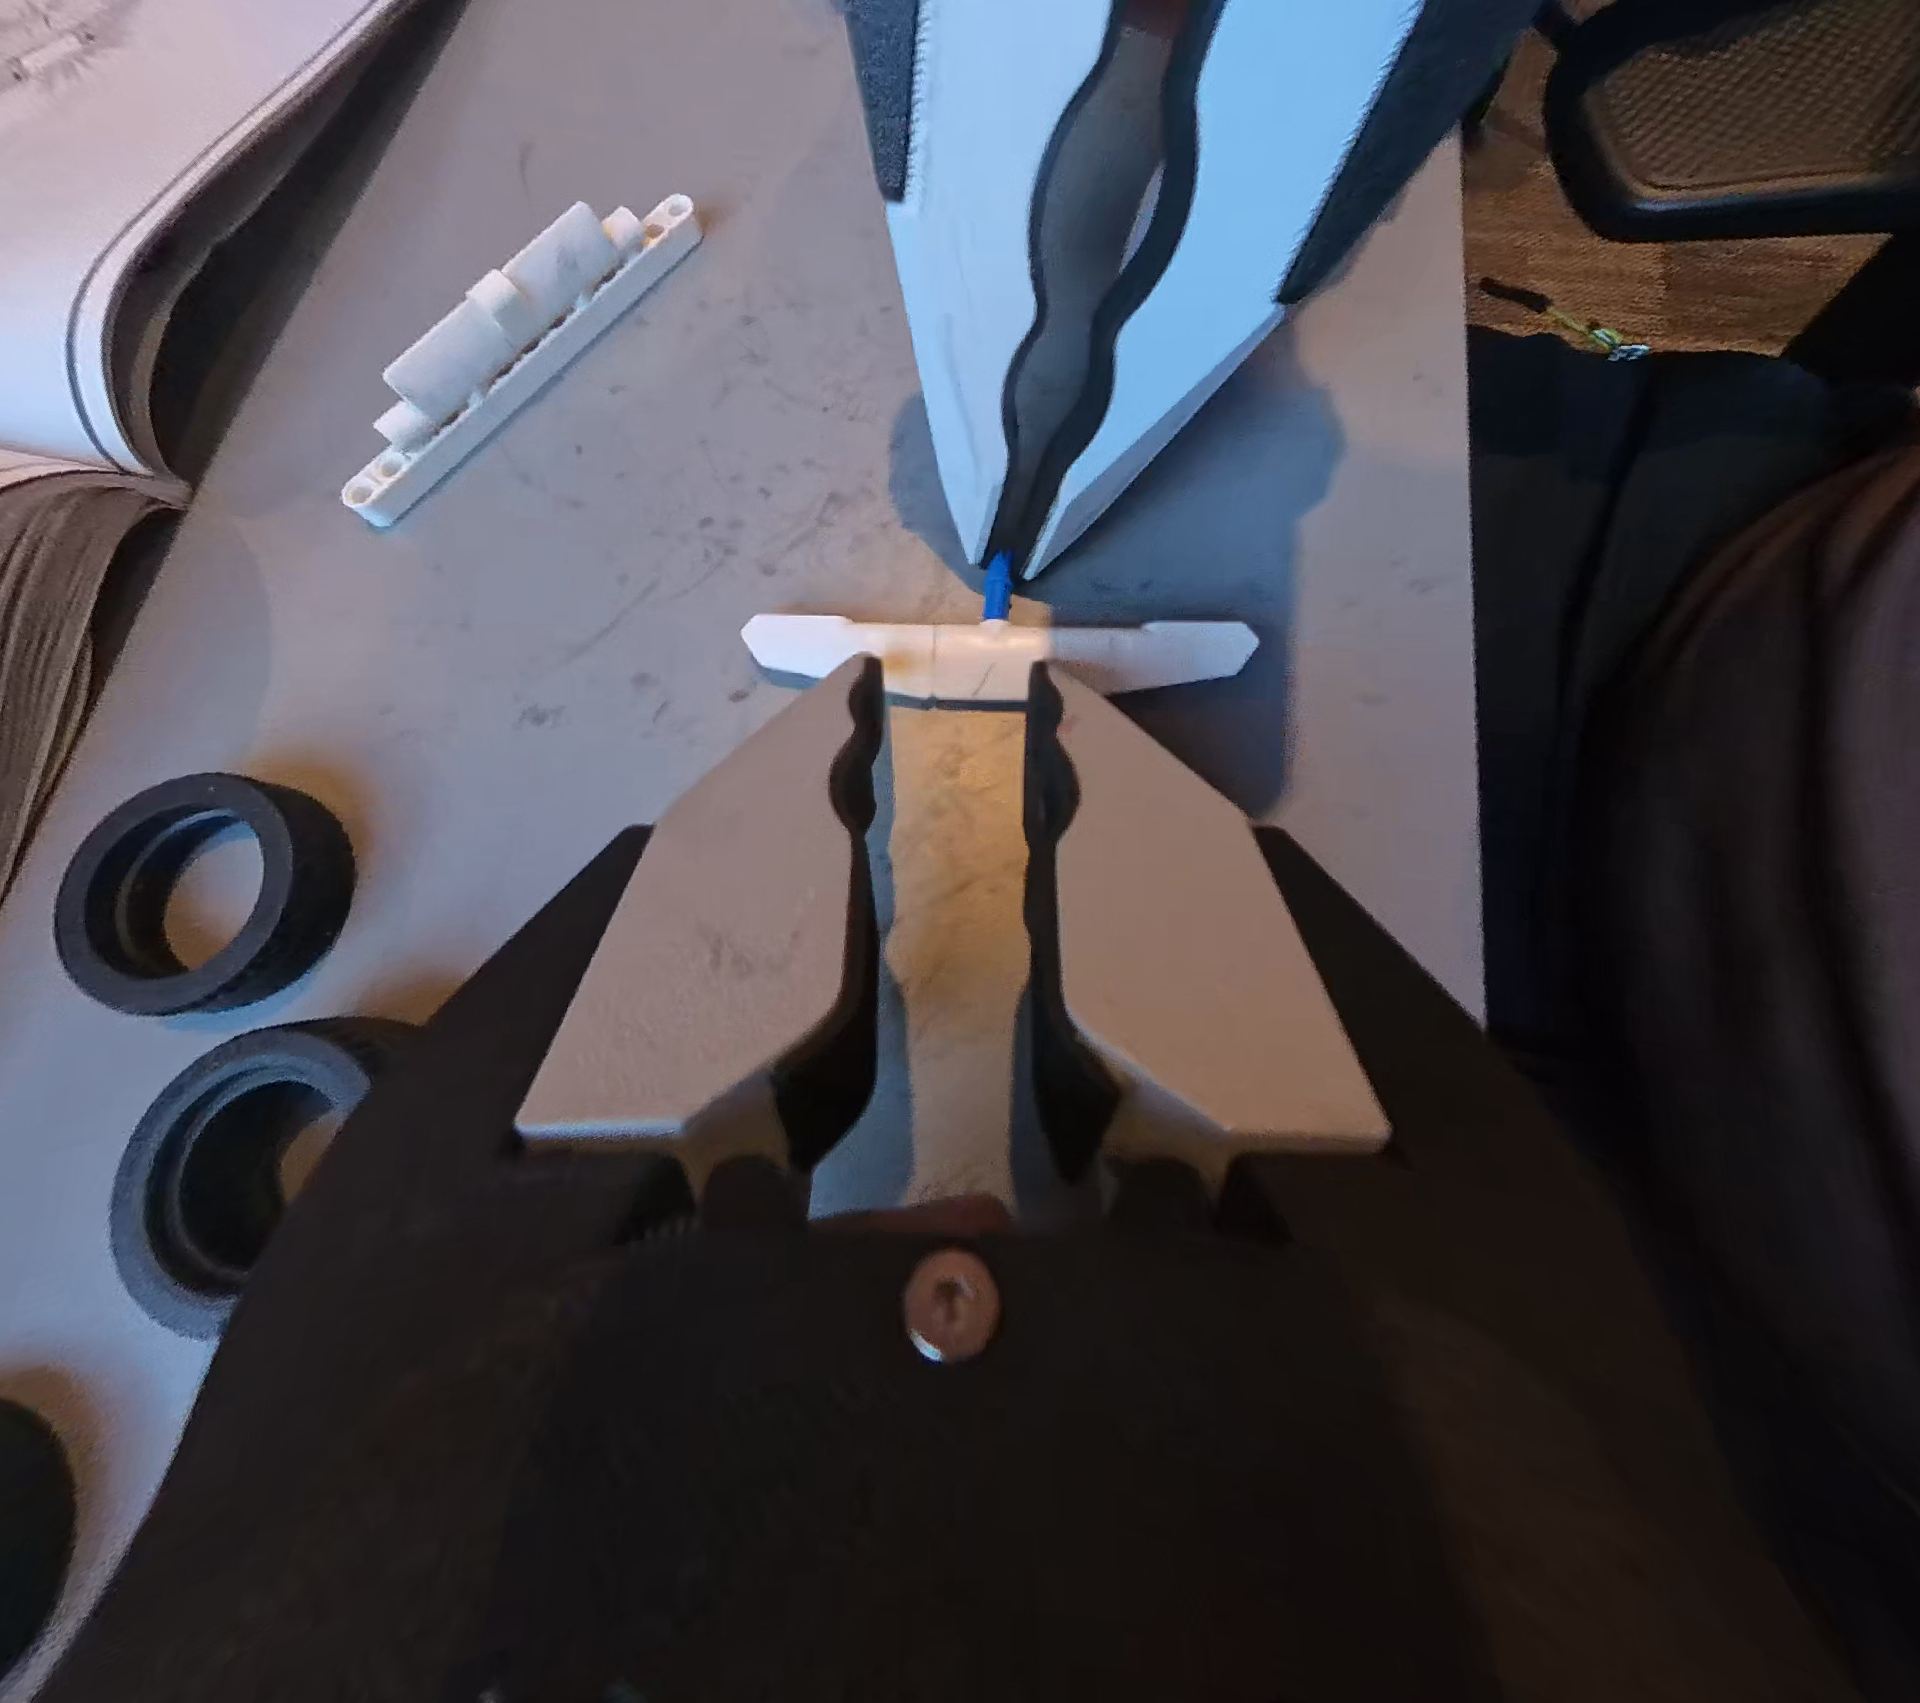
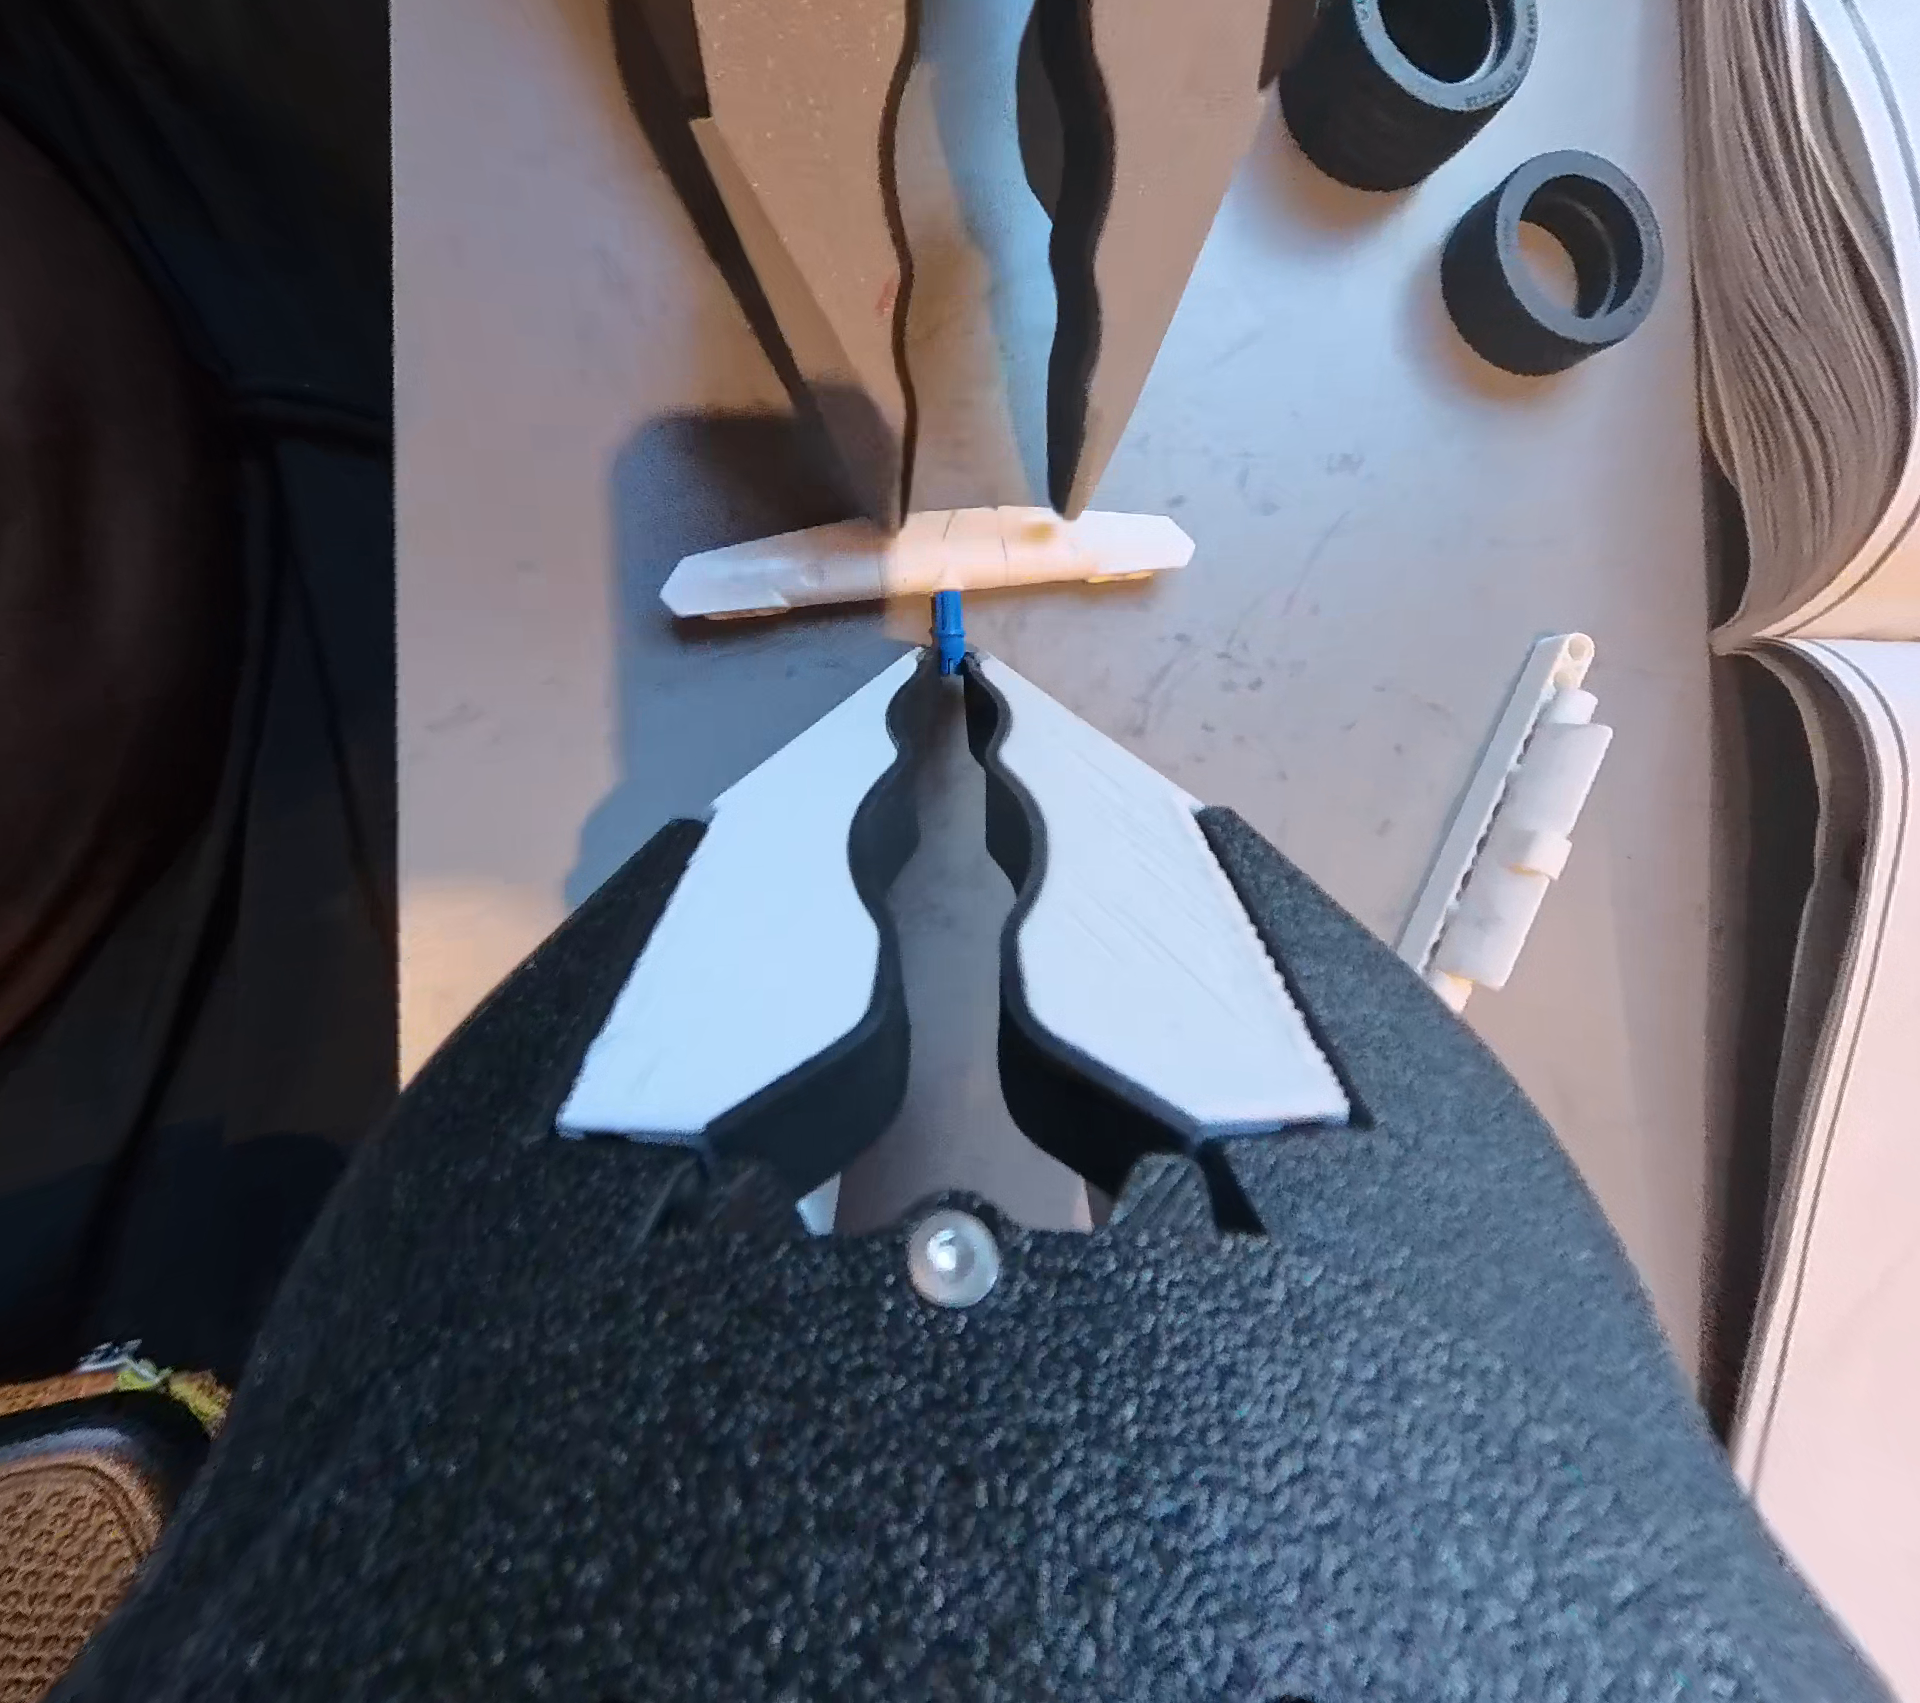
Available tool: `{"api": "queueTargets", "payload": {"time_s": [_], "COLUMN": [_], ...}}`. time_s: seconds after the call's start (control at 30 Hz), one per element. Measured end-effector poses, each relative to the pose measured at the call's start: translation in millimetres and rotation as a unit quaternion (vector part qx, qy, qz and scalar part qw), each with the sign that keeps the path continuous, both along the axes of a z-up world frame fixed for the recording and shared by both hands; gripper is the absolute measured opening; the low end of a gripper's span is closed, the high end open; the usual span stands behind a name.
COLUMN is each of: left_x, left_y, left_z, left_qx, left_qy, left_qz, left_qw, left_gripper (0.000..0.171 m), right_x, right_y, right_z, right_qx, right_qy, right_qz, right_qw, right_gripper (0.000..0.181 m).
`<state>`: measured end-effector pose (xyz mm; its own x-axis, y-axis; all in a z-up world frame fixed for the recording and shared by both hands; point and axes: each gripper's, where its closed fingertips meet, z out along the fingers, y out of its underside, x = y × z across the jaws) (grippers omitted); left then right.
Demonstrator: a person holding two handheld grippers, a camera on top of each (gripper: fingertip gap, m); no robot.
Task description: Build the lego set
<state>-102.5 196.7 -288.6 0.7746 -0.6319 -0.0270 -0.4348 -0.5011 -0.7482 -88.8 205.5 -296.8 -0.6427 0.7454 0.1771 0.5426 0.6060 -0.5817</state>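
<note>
Left gripper (image 1: 954,685): fingers spread, tips bracketing middle of white wing piece (image 1: 997,647) on table (image 1: 623,635). Right gripper (image 2: 943,664): tips pinching blue pin (image 2: 947,627), pin's far end at wing's edge. White beam assembly (image 1: 525,360) well apart. Black tires (image 2: 1550,263) near open booklet (image 2: 1829,303); sidewall lettering too small to read.

Left claw (image 1: 954,685): tan-grey wedge fingers (image 1: 727,957), black wavy rubber inner pads, smooth black housing, one silver screw (image 1: 952,1304) centred below finger roots. Right claw (image 2: 945,662): white wedge fingers (image 2: 748,957) with fine layered ridges, black wavy inner lining, serrated outer edges, rough pebbled black housing, one shiny dome screw (image 2: 952,1270) centred. No cables visible. Dark clothing at frame edge.
</note>
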Motion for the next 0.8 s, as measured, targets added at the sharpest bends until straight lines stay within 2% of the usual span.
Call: {"api": "queueTargets", "payload": {"time_s": [0.17, 0.63, 0.8], "left_x": [-2.2, 3.0, 1.3], "left_y": [-1.6, 1.7, 3.5], "left_z": [-7.9, -2.2, -2.1], "left_qx": [-0.035, -0.024, -0.013], "left_qy": [-0.005, -0.026, -0.013], "left_qz": [-0.002, -0.005, 0.002], "left_qw": [0.999, 0.999, 1.0], "left_gripper": [0.025, 0.032, 0.039], "right_x": [-0.7, 1.0, 1.9], "right_y": [0.2, 0.9, 1.3], "right_z": [-0.4, -1.1, -1.4], "right_qx": [0.004, 0.021, 0.027], "right_qy": [-0.017, -0.061, -0.085], "right_qz": [0.011, 0.015, 0.011], "right_qw": [1.0, 0.998, 0.996], "right_gripper": [0.004, 0.005, 0.005]}}
